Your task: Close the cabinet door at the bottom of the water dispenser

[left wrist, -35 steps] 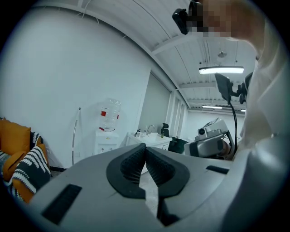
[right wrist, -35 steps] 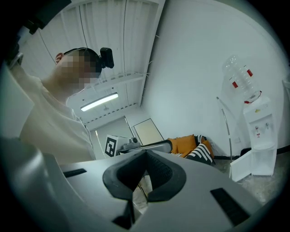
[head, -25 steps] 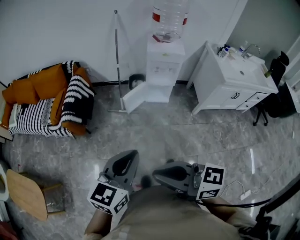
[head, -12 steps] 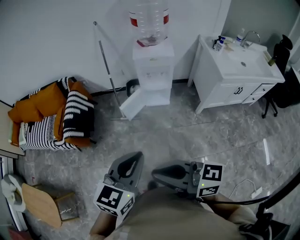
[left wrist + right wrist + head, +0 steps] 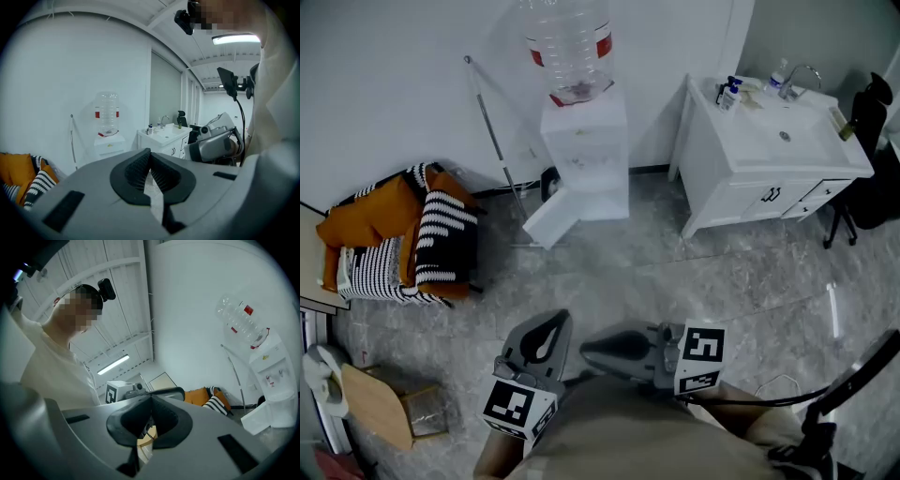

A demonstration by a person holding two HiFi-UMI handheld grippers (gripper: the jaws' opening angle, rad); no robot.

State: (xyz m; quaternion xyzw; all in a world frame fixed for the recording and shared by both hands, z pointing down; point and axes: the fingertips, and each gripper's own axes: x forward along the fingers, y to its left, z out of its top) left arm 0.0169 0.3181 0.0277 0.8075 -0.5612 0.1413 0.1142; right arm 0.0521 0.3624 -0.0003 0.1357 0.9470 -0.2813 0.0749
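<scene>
Two pairs of jaws closed, both empty.
L gripper [image 5: 561, 321] & R gripper [image 5: 586, 347] at 6 o'clock; dispenser [image 5: 581, 141] at 12, door [image 5: 551, 217] open.

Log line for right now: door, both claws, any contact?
door: open | dispenser: ahead, out of reach | left claw: shut, empty | right claw: shut, empty | contact: none
</scene>
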